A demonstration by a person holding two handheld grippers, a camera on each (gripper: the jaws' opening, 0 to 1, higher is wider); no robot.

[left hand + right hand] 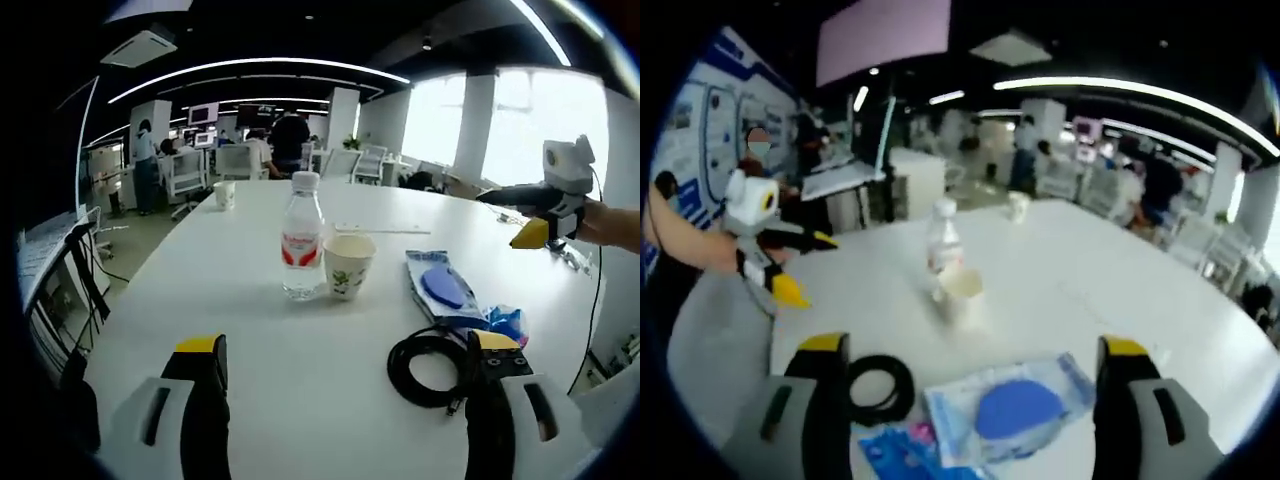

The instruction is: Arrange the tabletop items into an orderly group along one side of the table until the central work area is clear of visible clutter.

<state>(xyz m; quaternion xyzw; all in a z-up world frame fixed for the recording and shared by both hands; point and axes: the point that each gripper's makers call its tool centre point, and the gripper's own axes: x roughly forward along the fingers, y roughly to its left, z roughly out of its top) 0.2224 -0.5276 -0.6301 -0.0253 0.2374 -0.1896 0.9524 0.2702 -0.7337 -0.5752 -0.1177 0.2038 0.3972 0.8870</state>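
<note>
Both grippers' jaws wide apart, holding nothing: left gripper [345,362] with cable [432,368] lower right; right gripper [974,360] with packet [1008,410] between jaws.

Ceiling strip lights [250,65] and blown-out windows [540,120] light the room brightly. Right gripper view is motion-blurred; fisheye bends both views' edges.

Water bottle [944,245] and paper cup [960,290] blurred, bottle label [300,250] too small to read
</note>
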